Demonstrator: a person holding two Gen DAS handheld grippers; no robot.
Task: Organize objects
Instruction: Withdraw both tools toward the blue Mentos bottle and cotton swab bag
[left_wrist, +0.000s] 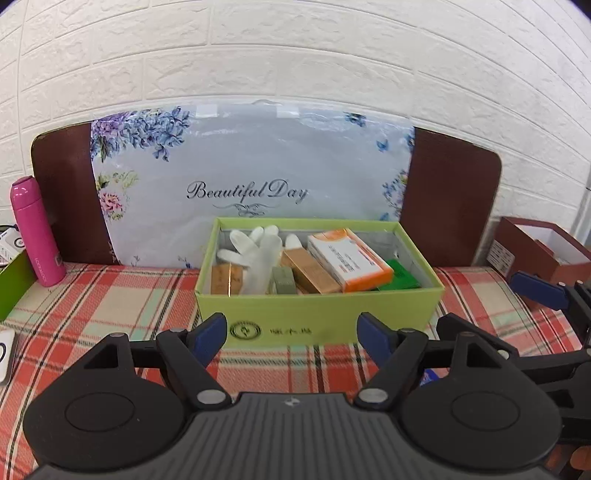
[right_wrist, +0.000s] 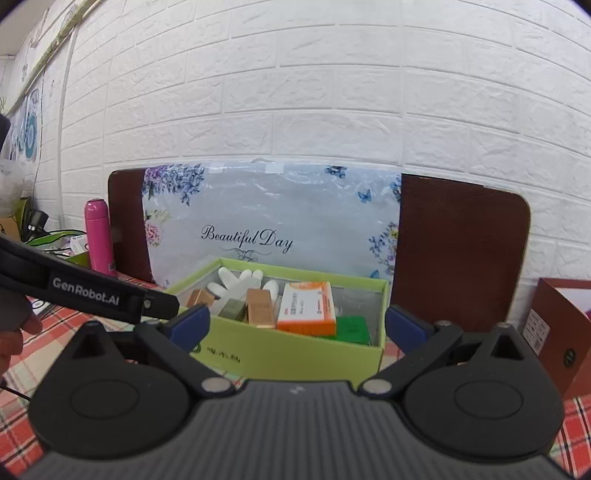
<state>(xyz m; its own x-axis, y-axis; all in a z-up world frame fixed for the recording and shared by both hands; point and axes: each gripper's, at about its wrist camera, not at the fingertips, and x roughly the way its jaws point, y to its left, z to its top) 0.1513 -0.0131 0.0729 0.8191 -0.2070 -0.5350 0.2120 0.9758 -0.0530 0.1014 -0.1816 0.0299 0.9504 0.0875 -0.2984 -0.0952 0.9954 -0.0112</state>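
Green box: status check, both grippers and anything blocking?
Left gripper open, empty. Right gripper open, empty. Green box on the plaid cloth, packed: white glove, orange carton. Nothing in the way.

A light green open-topped box (left_wrist: 317, 314) sits on the plaid cloth in front of the flowered panel, its printed front wall facing the cameras. Inside, a white rubber glove (left_wrist: 258, 251) lies at the left with fingers pointing back, beside small tan cartons (left_wrist: 310, 271) and an olive block (left_wrist: 283, 280). An orange-and-white medicine carton (left_wrist: 349, 260) rests tilted over a green packet (left_wrist: 400, 278) at the right.
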